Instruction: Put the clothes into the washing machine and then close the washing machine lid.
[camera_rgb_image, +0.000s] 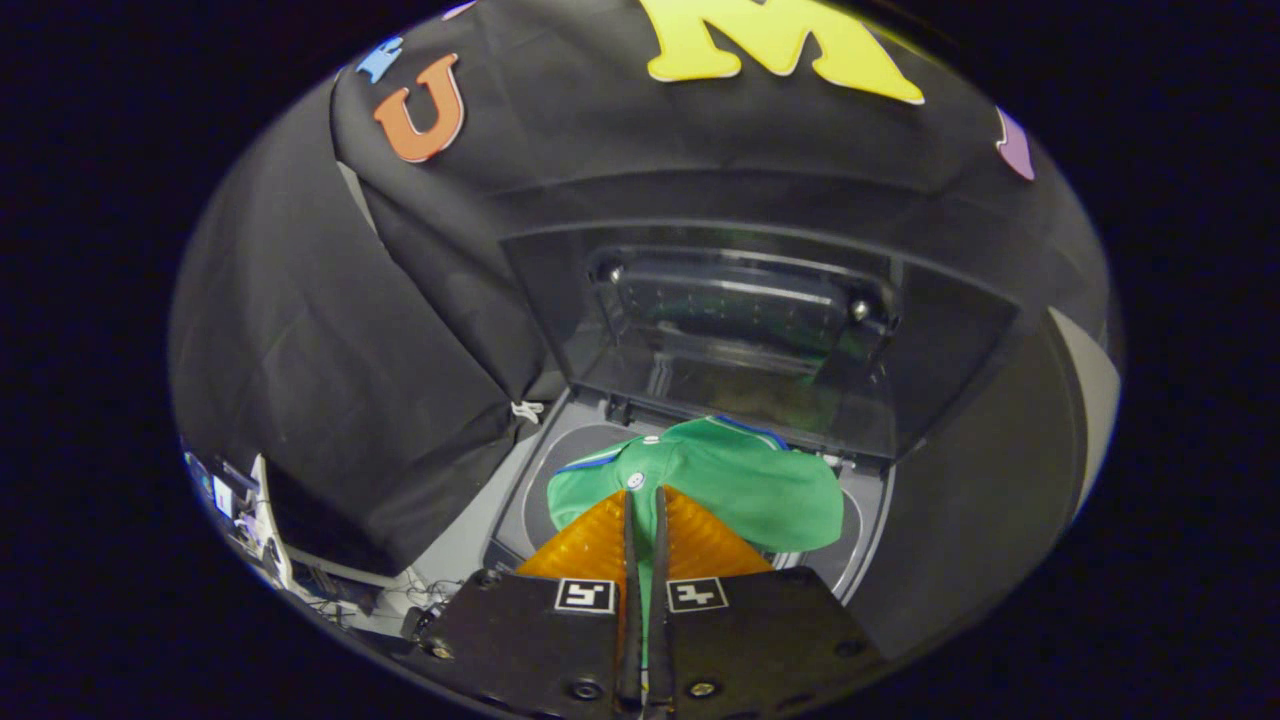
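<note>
The tongs (645, 500) are drawn almost together, with only a thin slit between the fingers, and a fold of the green garment (720, 480) shows in that slit, so they appear to be pinching the cloth. The garment, green with blue and white trim and a small white button, hangs from the fingertips and spreads just ahead of them, directly over the round opening of the washing machine (520, 500). Part of it seems to drape toward the far rim of the opening; whether any of it already rests inside the drum cannot be told. Behind the opening, the lid (740, 330) stands raised and leaning back, its clear panel facing the tongs.

As a judgement, the first half of the task is under way but unfinished: the garment is carried to the washing machine and is above the opening, yet not released. What is left is to lower and let go of the cloth so all of it lies within the opening, then swing the lid down shut
</note>
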